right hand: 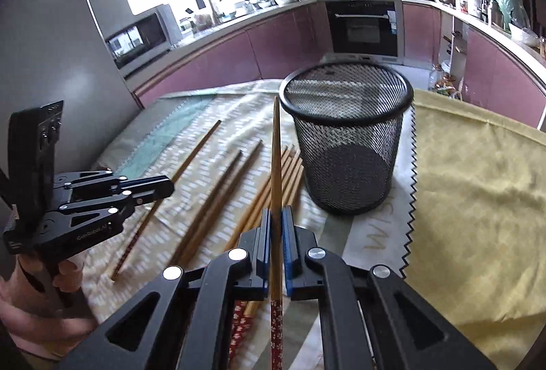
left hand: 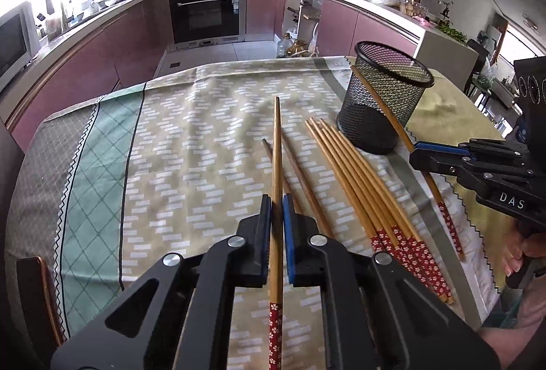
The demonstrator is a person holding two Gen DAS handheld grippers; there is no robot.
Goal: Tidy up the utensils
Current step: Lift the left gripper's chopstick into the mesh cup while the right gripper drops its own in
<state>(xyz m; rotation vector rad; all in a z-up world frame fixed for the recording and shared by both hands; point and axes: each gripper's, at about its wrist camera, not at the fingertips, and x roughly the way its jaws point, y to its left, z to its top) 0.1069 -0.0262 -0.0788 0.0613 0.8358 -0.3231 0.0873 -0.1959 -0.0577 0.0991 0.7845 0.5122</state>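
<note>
In the left wrist view, the left gripper [left hand: 277, 199] had its fingers [left hand: 264, 233] pinching a single chopstick [left hand: 278, 165] just above its red-patterned handle end, the bare tip pointing toward 12 o'clock over the patterned cloth [left hand: 191, 144]. In the right wrist view, the right gripper [right hand: 277, 216] likewise had its fingers pressed onto a second chopstick [right hand: 275, 165], held at about the same place, tip toward 12 o'clock and reaching close to the rim of the mesh cup [right hand: 344, 144].

Beyond the left gripper, at about 2 o'clock, a loose bundle of chopsticks [left hand: 358, 185] lay flat on the cloth, fanned with tips near the mesh cup's base, and two darker sticks [left hand: 300, 179] lay just beside the held one. The mesh cup stood upright at 1 o'clock, apparently empty, where the patterned cloth met a yellow cloth [right hand: 477, 199] on the tabletop.

The sticks looked light, stiff and smooth, so each would likely swivel in a pinch taken far from the middle. Holding near the thick, patterned end seemed sensible, since that leaves the tapered tip free to drop into the cup. The cup itself looked light enough to tip if knocked at the rim.
</note>
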